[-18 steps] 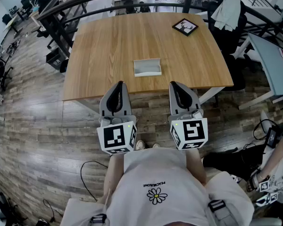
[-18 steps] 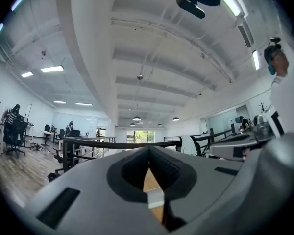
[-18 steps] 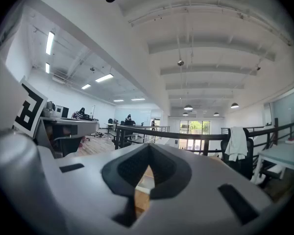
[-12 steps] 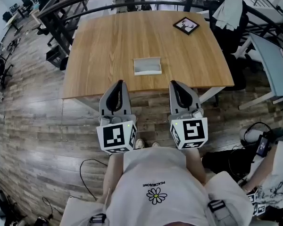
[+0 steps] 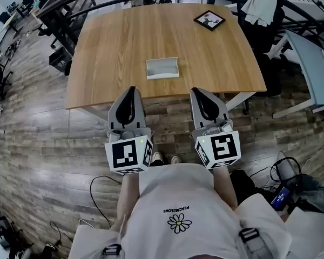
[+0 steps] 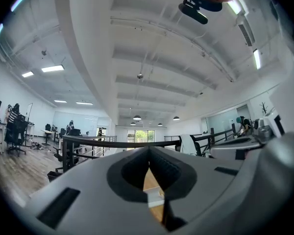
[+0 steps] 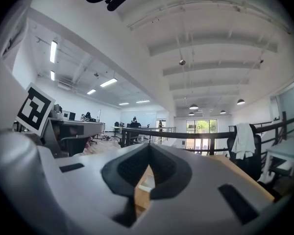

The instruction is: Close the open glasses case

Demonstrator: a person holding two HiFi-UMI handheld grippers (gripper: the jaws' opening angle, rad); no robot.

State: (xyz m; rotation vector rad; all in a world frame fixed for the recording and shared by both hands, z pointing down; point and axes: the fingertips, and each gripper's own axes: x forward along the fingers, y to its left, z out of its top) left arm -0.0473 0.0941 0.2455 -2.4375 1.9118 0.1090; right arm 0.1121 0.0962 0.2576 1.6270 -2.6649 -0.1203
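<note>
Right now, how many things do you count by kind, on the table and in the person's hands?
Glasses case, open: 1
Black square tile: 1
Grippers: 2 (left gripper, right gripper)
Total: 4

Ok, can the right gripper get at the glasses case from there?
Probably yes. The glasses case lies open on the table just ahead and left of the right gripper, with bare wood between them. Its jaws are shut and empty.

Glasses case (image 5: 162,68) on table (image 5: 108,47), picture frame (image 5: 209,20) behind, rightward
</note>
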